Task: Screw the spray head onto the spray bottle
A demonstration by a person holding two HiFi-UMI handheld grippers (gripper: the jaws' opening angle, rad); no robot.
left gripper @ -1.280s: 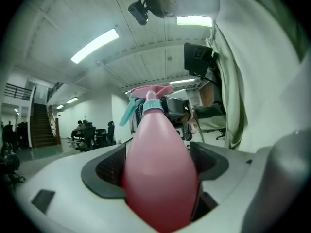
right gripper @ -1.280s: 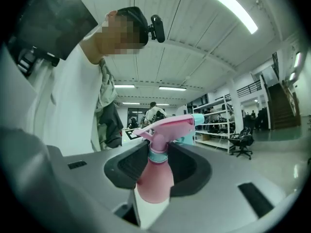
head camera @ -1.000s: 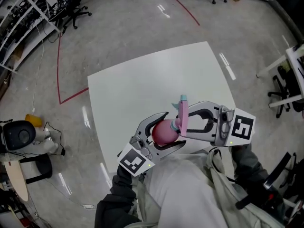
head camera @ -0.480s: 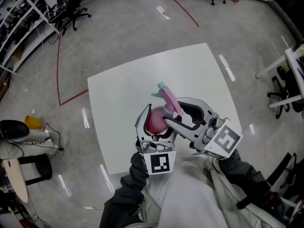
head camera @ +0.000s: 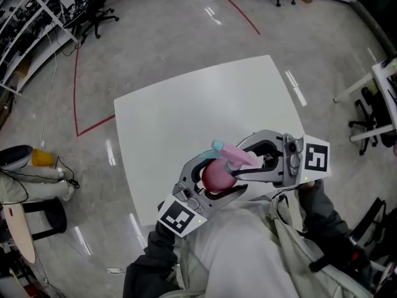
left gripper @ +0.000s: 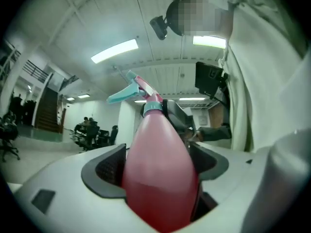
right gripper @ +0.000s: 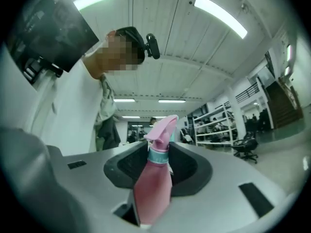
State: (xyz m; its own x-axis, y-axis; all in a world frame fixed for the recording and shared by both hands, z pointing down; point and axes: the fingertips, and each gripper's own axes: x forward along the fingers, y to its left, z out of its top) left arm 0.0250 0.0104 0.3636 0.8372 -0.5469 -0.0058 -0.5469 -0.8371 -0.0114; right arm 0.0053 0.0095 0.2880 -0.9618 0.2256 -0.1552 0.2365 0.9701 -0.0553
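A pink teardrop spray bottle [head camera: 214,177] is held above the white table's near edge. My left gripper [head camera: 217,171] is shut on its body [left gripper: 158,164], with both dark pads against its sides. The pink spray head [head camera: 236,156] with its teal nozzle [head camera: 217,146] sits on the bottle's neck and points left. My right gripper [head camera: 237,165] comes in from the right. Its jaws have just been closing and now clamp the teal collar [right gripper: 158,155] under the spray head [right gripper: 164,126]. In the left gripper view the teal trigger [left gripper: 124,93] sticks out to the left.
The white table [head camera: 186,110] stretches away ahead of the bottle, on a glossy grey floor with red tape lines [head camera: 77,79]. Office chairs [head camera: 99,11] and shelving stand at the far left. A white desk [head camera: 388,79] and another chair are at the right.
Half a second ago both grippers were swung left with the spray head pointing up and away. Now they have swung back and the nozzle points left. The bottle stays held.
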